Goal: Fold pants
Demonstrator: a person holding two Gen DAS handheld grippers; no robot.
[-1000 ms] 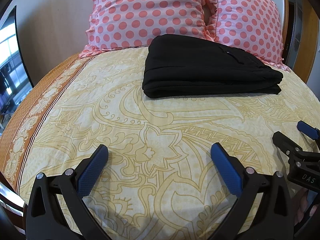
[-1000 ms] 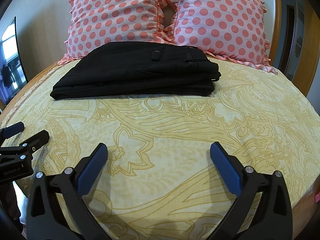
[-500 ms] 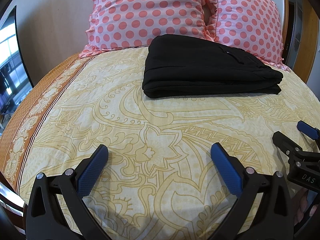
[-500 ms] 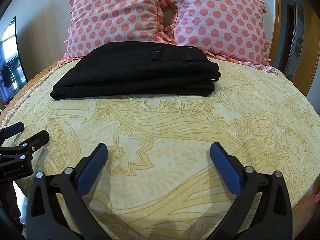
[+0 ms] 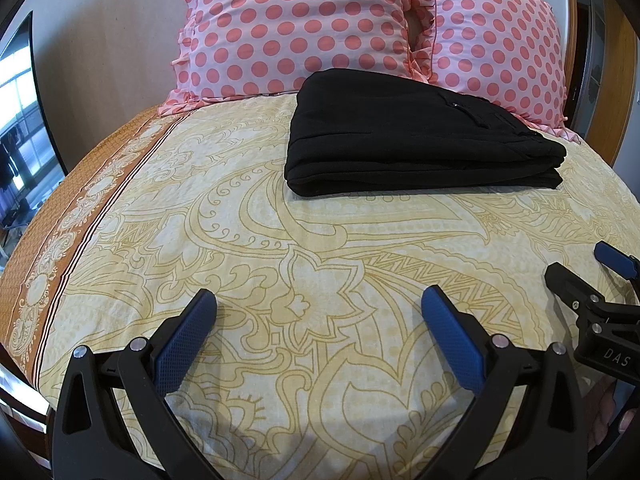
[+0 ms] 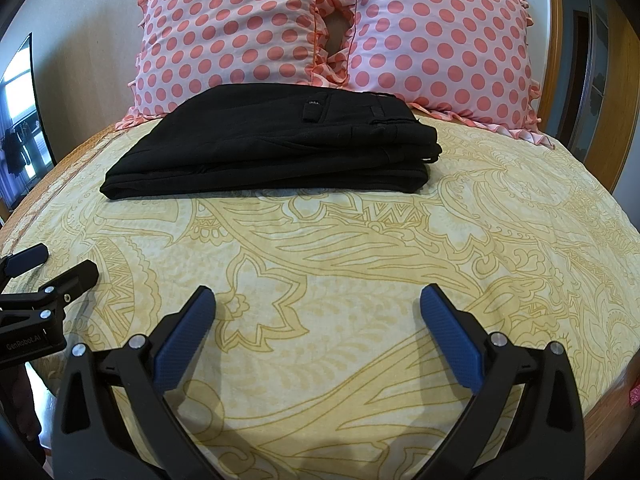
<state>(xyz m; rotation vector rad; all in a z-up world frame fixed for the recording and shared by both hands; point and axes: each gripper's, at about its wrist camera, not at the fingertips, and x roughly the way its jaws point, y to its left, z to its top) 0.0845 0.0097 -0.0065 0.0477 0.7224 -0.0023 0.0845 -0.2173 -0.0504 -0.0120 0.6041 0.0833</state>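
One folded pants [image 5: 420, 136], two dotted pillows [image 5: 296, 28] [image 5: 500, 48], two grippers [image 5: 320, 320] [image 6: 318, 316].

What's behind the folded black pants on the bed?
Two pink polka-dot pillows stand right behind the folded black pants, which hide their bottom edges. The yellow bedspread underneath is covered too.

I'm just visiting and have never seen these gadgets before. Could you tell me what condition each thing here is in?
black pants: folded into a flat stack, lying on the bedspread in front of the pillows.
left gripper: jaws wide open, holding nothing.
right gripper: jaws wide open, holding nothing.
polka-dot pillows: propped upright, side by side.
bedspread: spread mostly smooth.
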